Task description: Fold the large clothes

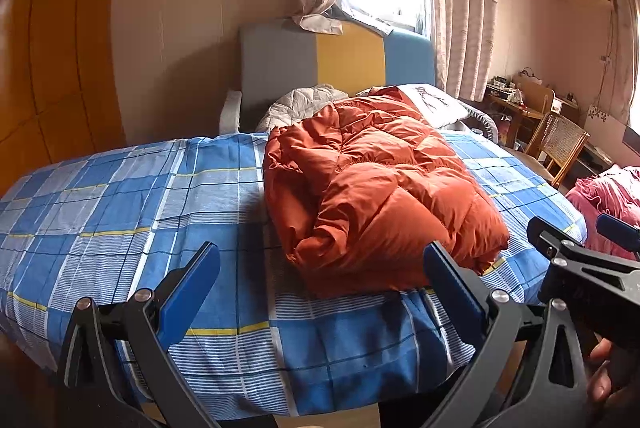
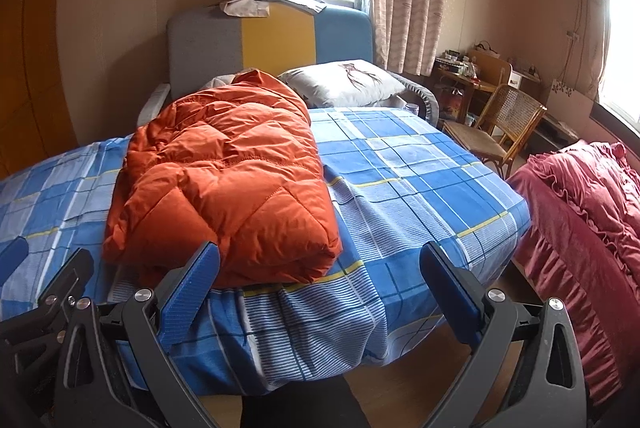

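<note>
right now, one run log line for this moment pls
stage: jacket looks folded | orange jacket: bundled on plaid bed | left gripper: open, empty, off jacket | right gripper: open, empty

Bare checked sheet (image 2: 420, 164) lies open right of the orange jacket (image 2: 224, 180); pillow (image 2: 344, 84) blocks behind.

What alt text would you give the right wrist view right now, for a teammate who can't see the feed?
An orange quilted down jacket lies folded into a bundle on a blue plaid bedsheet, just ahead of the open, empty right gripper. Behind it sit a white pillow and a grey, yellow and blue headboard; a cane chair and a red ruffled bedspread stand to the right.
</note>
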A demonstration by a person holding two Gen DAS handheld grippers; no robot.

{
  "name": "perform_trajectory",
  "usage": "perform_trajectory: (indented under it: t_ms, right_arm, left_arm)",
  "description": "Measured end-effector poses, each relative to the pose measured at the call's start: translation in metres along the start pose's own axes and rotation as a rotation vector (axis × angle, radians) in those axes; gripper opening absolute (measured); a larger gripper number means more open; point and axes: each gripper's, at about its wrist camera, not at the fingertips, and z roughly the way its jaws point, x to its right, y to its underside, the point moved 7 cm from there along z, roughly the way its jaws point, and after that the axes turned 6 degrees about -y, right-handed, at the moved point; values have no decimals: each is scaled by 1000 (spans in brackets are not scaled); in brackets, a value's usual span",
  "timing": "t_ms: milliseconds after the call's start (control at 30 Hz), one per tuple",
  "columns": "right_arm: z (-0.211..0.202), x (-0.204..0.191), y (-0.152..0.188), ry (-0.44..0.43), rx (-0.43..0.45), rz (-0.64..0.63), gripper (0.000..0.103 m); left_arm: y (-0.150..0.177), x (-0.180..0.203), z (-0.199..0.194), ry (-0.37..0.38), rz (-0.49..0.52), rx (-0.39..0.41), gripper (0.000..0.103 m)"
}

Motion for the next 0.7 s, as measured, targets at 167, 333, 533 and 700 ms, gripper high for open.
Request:
perform_trajectory:
  t_ms: [167, 333, 533, 700]
  right_arm:
    - [0, -3, 1, -3, 3, -15, 100]
    - [-1, -4, 2, 1, 6, -21, 100]
    - [0, -8, 2, 1, 6, -34, 100]
    - [0, -11, 2, -1, 6, -38, 100]
  left_arm:
    - [1, -1, -1, 0, 2, 1, 101]
    - [2, -1, -2, 8, 7, 0, 101]
    - [2, -3, -3, 11, -3, -1, 101]
    - [1, -4, -4, 11, -4, 3, 101]
